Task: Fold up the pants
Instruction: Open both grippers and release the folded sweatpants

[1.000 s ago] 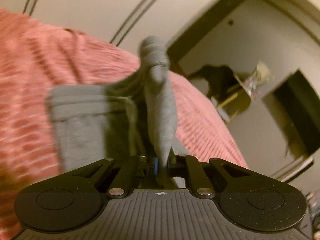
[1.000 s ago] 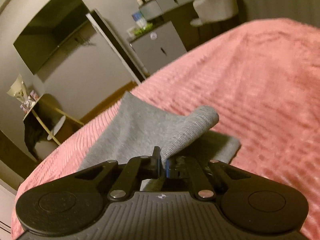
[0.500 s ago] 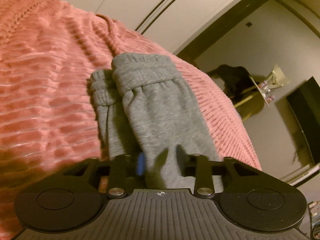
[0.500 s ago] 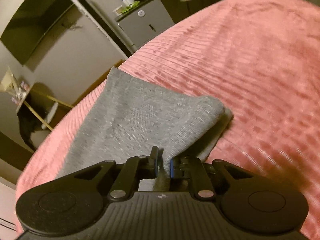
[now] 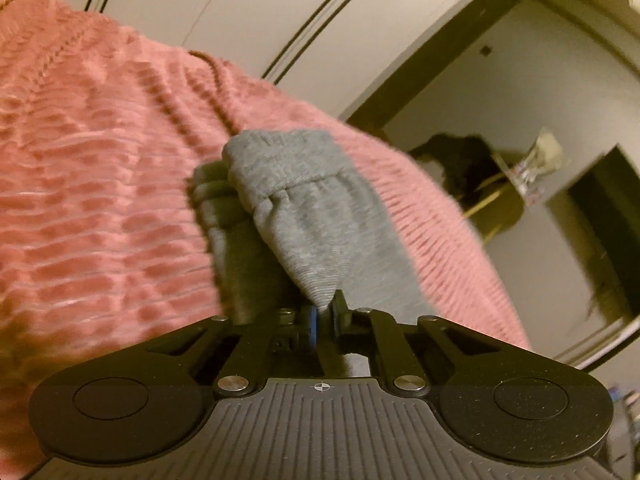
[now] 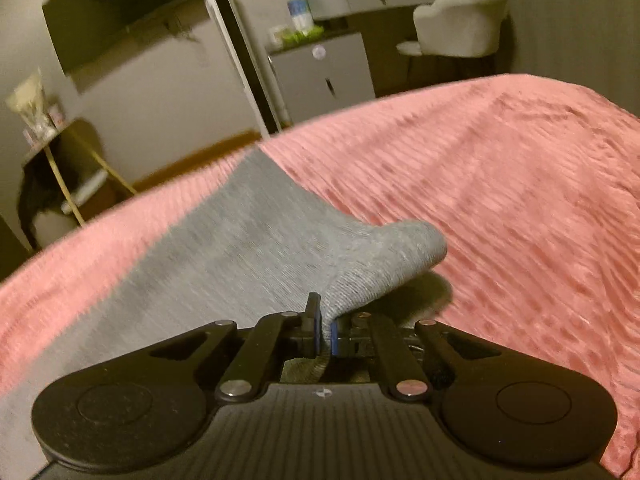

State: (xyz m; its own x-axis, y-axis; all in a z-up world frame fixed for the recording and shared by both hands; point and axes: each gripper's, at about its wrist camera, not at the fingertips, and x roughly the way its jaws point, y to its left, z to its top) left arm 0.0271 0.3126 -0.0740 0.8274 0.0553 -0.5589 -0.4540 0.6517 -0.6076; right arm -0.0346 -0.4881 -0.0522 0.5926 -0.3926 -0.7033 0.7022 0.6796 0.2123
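Observation:
Grey sweatpants [image 5: 312, 216] lie on a pink ribbed bedspread [image 5: 100, 208]. In the left wrist view the elastic cuffs point away from me, one leg stacked over the other. My left gripper [image 5: 324, 318] is shut on a pinch of the upper leg's fabric and lifts it a little. In the right wrist view the grey pants [image 6: 248, 248] stretch away to the left, with a rounded fold raised off the bed. My right gripper [image 6: 326, 330] is shut on that fold's edge.
The pink bedspread [image 6: 500, 200] fills the right of the right wrist view. Beyond the bed stand a white mini fridge [image 6: 320, 76], a padded chair [image 6: 460, 24], a wall TV [image 6: 120, 12] and a small side table [image 6: 60, 168].
Half a second ago my left gripper was open over the pants; now it is shut on the upper leg. My right gripper kept its grip and raised the fold slightly.

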